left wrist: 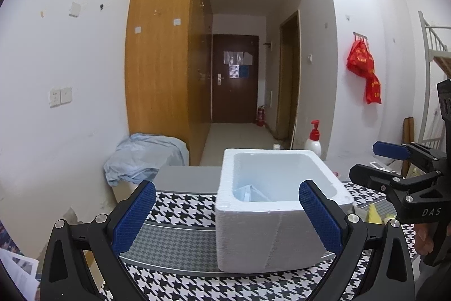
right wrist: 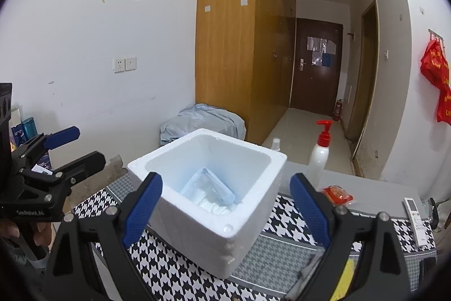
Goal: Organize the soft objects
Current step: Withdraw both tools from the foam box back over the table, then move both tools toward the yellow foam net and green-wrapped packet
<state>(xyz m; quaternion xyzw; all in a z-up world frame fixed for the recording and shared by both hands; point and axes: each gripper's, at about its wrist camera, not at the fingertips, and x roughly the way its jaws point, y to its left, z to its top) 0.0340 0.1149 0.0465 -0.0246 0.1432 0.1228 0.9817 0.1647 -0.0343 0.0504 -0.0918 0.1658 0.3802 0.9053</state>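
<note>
We hold both grippers spread wide and empty over a table draped in a black-and-white houndstooth cloth (left wrist: pixel 180 205). Our left gripper (left wrist: pixel 227 215) frames the near left corner of a white foam box (left wrist: pixel 270 233); our right gripper (right wrist: pixel 225 209) frames the same box (right wrist: pixel 197 233) from the other side, neither touching it. Each tool appears in the other's view, the right gripper (left wrist: pixel 375 160) at the left camera's right edge, the left gripper (right wrist: pixel 81 147) at the right camera's left edge. Inside the box lies a clear blue-tinted plastic pouch (right wrist: pixel 210 189), tilted against the floor and wall, with something white beneath it. A yellow item (right wrist: pixel 342 281) sits at the cloth's near right edge. Just past the box stand a white pump bottle with a red top (right wrist: pixel 320 153), a red snack packet (right wrist: pixel 336 193) and a white remote control (right wrist: pixel 415 219). Beyond, a crumpled light-blue sheet (left wrist: pixel 143 157) covers something beside a wooden wardrobe (left wrist: pixel 163 52), with a dark door (left wrist: pixel 234 78) at the corridor's end
</note>
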